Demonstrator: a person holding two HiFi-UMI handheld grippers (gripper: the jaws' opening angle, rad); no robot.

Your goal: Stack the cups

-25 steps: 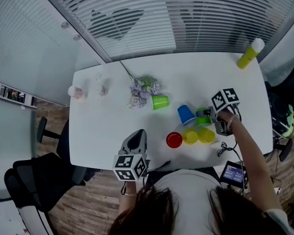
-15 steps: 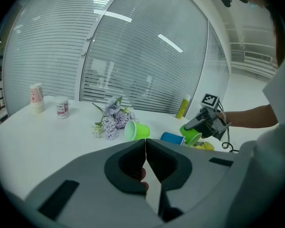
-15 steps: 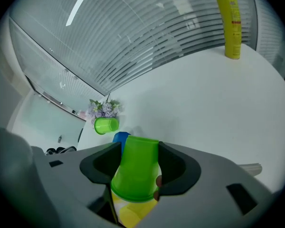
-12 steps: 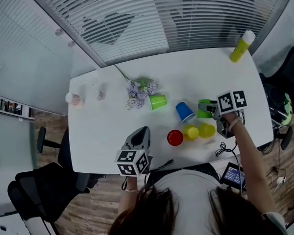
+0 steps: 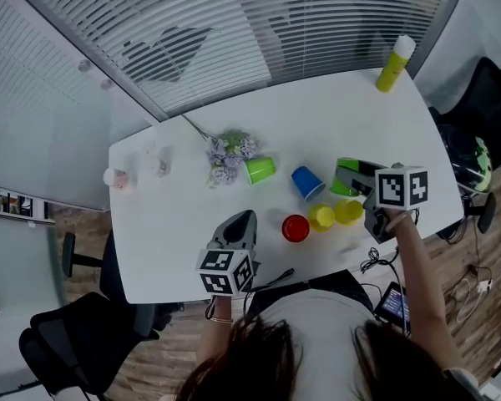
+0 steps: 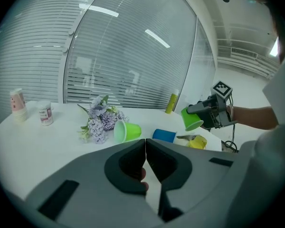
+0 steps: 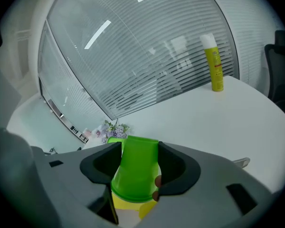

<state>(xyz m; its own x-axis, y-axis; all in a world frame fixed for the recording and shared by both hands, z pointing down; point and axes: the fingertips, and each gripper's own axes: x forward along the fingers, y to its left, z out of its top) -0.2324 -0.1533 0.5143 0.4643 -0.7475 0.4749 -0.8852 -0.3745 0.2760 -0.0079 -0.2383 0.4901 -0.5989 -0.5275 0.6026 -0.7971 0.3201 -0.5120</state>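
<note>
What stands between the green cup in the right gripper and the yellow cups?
Nothing visible. The green cup, held by the right gripper, hangs tilted just above a yellow cup, with no object between them.

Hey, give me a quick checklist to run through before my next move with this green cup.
1. Grip: right gripper clamps the held green cup by its sides: ok.
2. Clearance: the held green cup hangs off the table, near the yellow cups: ok.
3. Lined up over one yellow cup: cannot tell.
4. Left gripper shut, empty, apart from the cups: ok.
5. Remaining cups upright: blue cup and second green cup lie on their sides: not ok.
</note>
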